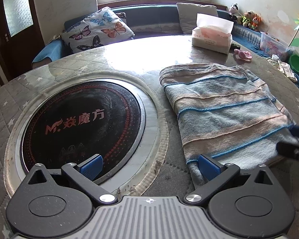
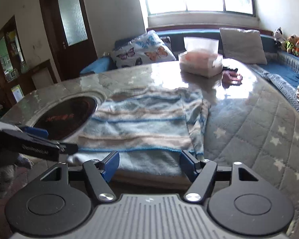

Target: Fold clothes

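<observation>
A folded striped garment [image 1: 225, 111], pale blue and beige with thin blue lines, lies flat on the round table [image 1: 129, 59]. My left gripper [image 1: 149, 166] is open, low over the table at the garment's near left corner; its right pad [image 1: 208, 167] sits by the cloth edge. The other gripper's fingers [image 1: 295, 141] show at the garment's right edge. In the right wrist view the same garment [image 2: 145, 119] lies straight ahead, and my right gripper [image 2: 149, 165] stands open at its near edge with nothing between the pads. The left gripper's finger [image 2: 33, 145] reaches in from the left.
A black induction hob [image 1: 81, 127] is set into the table's middle, left of the garment. A tissue pack [image 1: 211, 37] and a small pink item [image 1: 243, 54] lie at the far side. A bench with cushions [image 1: 97, 29] and soft toys [image 1: 249, 20] runs under the window.
</observation>
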`<state>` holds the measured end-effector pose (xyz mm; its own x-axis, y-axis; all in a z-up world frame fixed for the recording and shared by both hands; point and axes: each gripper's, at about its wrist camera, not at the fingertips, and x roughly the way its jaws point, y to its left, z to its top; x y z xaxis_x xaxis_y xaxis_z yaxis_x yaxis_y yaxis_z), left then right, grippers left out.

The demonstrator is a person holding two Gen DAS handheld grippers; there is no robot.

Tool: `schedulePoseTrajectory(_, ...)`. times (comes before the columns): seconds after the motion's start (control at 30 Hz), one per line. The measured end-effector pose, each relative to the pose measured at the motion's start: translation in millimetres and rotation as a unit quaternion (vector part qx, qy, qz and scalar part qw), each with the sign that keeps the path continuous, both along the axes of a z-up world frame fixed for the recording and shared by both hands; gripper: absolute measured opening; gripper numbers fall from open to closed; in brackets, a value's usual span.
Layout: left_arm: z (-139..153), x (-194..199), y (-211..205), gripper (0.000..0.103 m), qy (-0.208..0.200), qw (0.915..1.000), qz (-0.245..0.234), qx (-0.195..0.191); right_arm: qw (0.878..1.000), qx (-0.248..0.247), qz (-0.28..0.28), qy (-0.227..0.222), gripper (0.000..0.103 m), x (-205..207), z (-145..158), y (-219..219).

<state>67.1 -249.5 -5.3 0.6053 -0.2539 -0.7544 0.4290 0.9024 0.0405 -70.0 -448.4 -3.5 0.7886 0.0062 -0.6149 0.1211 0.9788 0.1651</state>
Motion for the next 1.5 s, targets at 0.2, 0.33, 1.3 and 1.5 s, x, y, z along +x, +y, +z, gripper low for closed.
schedulePoseTrajectory(0.2, 3, 16, -8, 0.103, -0.007, 0.9999, 0.007, -0.002, 1.000, -0.007, 0.002, 0.002, 0.069, 1, -1, 2)
schedulePoseTrajectory(0.33, 1, 32, -15, 0.103, -0.010, 0.9998, 0.015, 0.003, 1.000, -0.007, 0.000, 0.002, 0.070, 1, -2, 3)
schedulePoseTrajectory(1.3, 10, 69, -9, 0.103, -0.011, 0.9984, 0.056, -0.002, 1.000, -0.002, 0.016, -0.020, 0.074, 17, 19, -4)
schedulePoseTrajectory(1.5, 12, 41, 4, 0.103, -0.012, 0.9992, 0.038, -0.008, 1.000, 0.004, 0.011, 0.011, 0.071, 45, 5, -16)
